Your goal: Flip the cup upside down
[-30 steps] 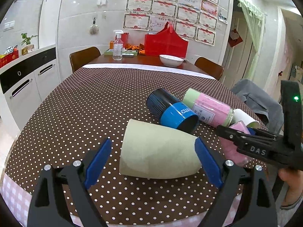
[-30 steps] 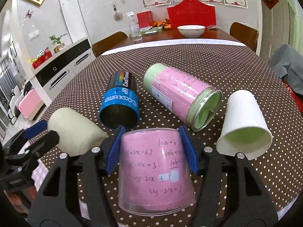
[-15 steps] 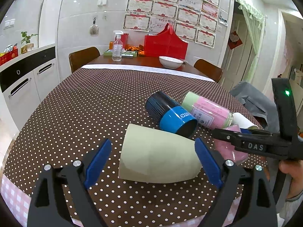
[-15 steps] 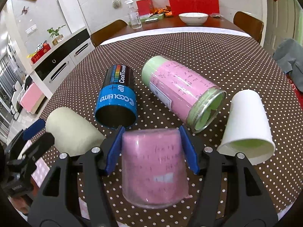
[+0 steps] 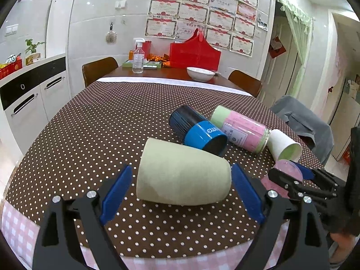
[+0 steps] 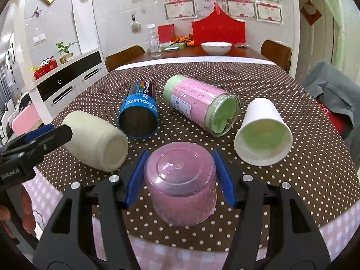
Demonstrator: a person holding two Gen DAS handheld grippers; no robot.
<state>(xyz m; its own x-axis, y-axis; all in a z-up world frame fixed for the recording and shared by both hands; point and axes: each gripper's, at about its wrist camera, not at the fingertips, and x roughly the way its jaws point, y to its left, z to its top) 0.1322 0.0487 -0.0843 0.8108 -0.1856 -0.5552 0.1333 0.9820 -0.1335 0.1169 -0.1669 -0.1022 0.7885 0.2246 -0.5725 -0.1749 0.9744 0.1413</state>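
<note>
The pink cup (image 6: 181, 183) was found inverted, base uppermost, mouth down on the dotted tablecloth (image 6: 303, 180) near the front table edge; one second earlier it had been held with its side wall facing the right wrist camera, and half a second earlier it had been part-way through the turn. The right gripper (image 6: 180, 177) was observed with its blue pads (image 6: 135, 180) set against both sides of the cup, closed on it. Whether the rim was fully seated on the cloth could not be determined.

The left gripper (image 5: 180, 193) was recorded spread wide, its pads (image 5: 115, 193) standing clear of the beige cup (image 5: 183, 175), which lay on its side between them. That cup and the left gripper's pose were unchanged from the earlier frames. In the left wrist view the right gripper was seen lower and nearer the table edge than before, with a hand (image 5: 339, 239) partly visible beneath it.

Beyond these, a blue can (image 6: 139, 112), a pink-and-green jar (image 6: 200, 103) and a white paper cup (image 6: 263, 135) were noted lying on their sides, positions unchanged. Farther back, a white bowl (image 6: 216, 47) and a spray bottle (image 6: 153, 41) were noted on the bare wood.
</note>
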